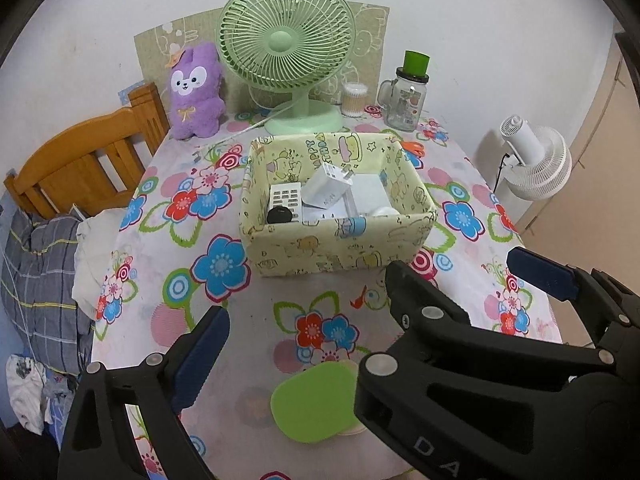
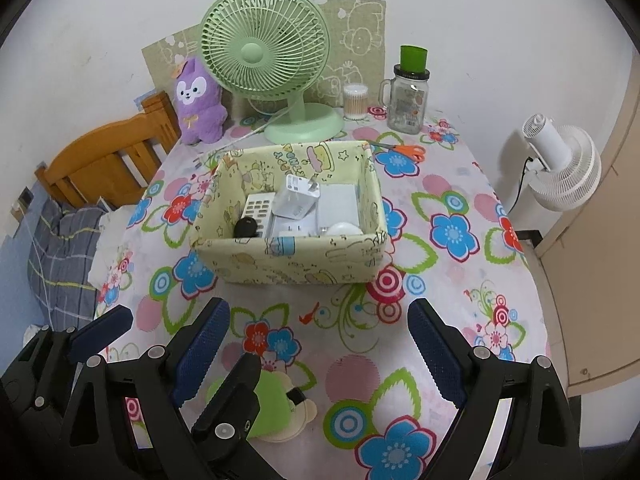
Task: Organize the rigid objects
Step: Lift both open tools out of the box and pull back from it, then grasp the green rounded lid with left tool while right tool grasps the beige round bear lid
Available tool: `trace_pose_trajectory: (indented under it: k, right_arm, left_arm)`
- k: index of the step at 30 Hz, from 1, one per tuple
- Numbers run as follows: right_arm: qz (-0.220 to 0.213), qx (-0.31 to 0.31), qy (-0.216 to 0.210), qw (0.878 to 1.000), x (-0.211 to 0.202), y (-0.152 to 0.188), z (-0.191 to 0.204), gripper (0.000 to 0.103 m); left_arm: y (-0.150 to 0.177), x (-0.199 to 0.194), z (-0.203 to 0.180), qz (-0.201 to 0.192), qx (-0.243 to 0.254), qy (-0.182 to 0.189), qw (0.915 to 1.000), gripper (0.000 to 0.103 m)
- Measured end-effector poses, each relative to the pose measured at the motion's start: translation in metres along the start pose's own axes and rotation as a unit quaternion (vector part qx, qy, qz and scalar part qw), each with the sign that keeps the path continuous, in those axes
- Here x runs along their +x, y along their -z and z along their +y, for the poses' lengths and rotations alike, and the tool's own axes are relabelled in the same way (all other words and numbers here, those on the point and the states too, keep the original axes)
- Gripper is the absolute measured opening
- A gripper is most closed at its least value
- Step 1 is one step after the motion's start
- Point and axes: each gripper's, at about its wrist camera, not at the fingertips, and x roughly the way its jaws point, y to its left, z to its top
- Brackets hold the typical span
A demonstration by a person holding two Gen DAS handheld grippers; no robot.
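A yellow cartoon-print box (image 1: 340, 246) (image 2: 292, 260) stands mid-table. It holds a white plug charger (image 1: 328, 188) (image 2: 296, 200), a white keypad remote (image 1: 284, 196), a small black round item (image 1: 278, 215) and other white pieces. Near the front edge a flat green rounded object (image 1: 316, 400) (image 2: 274, 400) lies on a cream one. My left gripper (image 1: 320, 320) hangs open over it, touching nothing. Its right finger is hidden behind the right gripper's black finger (image 1: 404, 292). Just right of it, my right gripper (image 2: 318, 312) is open and empty above the floral tablecloth (image 2: 440, 240).
Along the back stand a green desk fan (image 1: 286, 48), a purple plush (image 1: 196, 92), a cotton swab tub (image 1: 354, 98) and a glass jar with a green cup on top (image 1: 406, 98). Orange scissors (image 2: 404, 150) lie behind the box. A wooden headboard (image 1: 80, 156) is left, a white fan (image 2: 560, 168) right.
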Motion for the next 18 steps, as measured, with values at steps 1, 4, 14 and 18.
trace_pose_trajectory:
  k: [1,4,14,18]
  right_arm:
    - [-0.001,0.000,0.000,1.000,0.000,0.002,0.000,0.092]
    - [-0.005,-0.001,0.000,1.000,-0.002,0.010,-0.001,0.093]
    - [-0.002,-0.002,0.010,1.000,0.010,0.034,-0.003,0.092]
    - [-0.003,-0.001,0.013,1.000,0.017,0.045,-0.005,0.092]
  left_arm:
    - [0.002,0.000,-0.001,-0.001,0.001,0.001,1.0000,0.098]
    - [0.008,0.001,-0.001,-0.002,0.002,0.004,1.0000,0.098]
    - [0.030,0.015,-0.003,0.010,0.012,0.016,0.9998,0.098]
    - [0.039,0.024,-0.005,0.009,0.021,0.023,0.9995,0.098]
